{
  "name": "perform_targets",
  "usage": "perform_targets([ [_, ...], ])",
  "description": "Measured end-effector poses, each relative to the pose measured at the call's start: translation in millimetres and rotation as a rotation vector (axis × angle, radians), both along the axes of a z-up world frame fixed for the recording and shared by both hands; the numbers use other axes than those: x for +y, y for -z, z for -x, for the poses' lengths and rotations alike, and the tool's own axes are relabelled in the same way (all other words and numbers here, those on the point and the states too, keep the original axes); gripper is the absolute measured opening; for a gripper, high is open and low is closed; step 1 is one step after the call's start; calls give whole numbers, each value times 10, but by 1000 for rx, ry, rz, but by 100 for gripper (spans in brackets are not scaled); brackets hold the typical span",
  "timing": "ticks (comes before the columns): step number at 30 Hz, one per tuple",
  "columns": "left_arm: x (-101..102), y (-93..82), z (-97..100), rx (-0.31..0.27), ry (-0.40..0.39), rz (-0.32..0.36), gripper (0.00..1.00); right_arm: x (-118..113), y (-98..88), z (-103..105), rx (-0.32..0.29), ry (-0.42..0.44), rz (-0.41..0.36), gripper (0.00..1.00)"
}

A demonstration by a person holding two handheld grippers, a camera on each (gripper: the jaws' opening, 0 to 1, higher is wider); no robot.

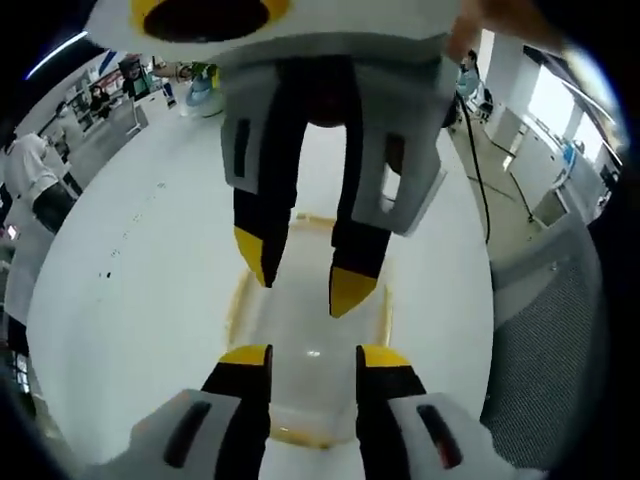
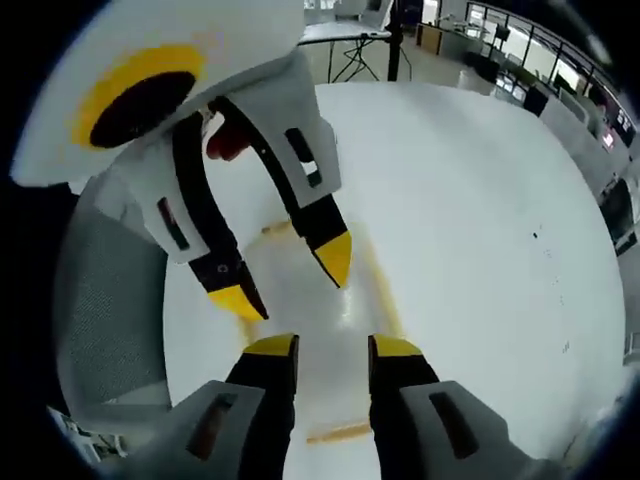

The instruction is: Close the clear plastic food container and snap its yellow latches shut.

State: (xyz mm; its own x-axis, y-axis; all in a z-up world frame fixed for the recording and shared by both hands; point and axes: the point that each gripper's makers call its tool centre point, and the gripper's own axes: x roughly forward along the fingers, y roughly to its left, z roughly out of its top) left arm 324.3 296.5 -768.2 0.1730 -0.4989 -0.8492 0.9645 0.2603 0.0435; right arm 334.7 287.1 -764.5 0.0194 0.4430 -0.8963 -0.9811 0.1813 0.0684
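Two grippers are seen poised over one clear plastic food container, which lies flat on a round white table. In the left gripper view, the container is seen as a see-through rectangle edged in yellow, with yellow latches running along its sides and a yellow strip at its near end. A small glint of light is caught on its clear top. Whether the lid is fully seated or the latches are snapped down cannot be told.

The left gripper is held just above the container's near end, its yellow-tipped jaws set a little apart with nothing gripped between them. The right gripper is seen entering that view from above, over the far half of the container, its jaws likewise parted and empty.

In the right gripper view, the same container is seen lengthwise, with a yellow latch at its near end. The right gripper hangs over it with jaws slightly open, and the left gripper is seen opposite.

No brand, label or writing can be read on the container. A grey mesh chair is stood beside the table.
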Motion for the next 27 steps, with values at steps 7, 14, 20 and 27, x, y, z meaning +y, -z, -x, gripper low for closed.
perform_targets([
  [7, -34, 18, 21, 3, 18, -4, 28, 12, 73, -102, -11, -8, 20, 26],
  [14, -53, 20, 31, -11, 38, -33, 30, 39, 75, -142, 17, 6, 16, 21],
  [20, -34, 30, 5, 14, 24, -19, 37, 68, 4, -200, 8, 17, -6, 25],
  [27, -51, 31, 0, 9, 45, -28, 40, 99, 50, -216, 30, 17, -9, 23],
])
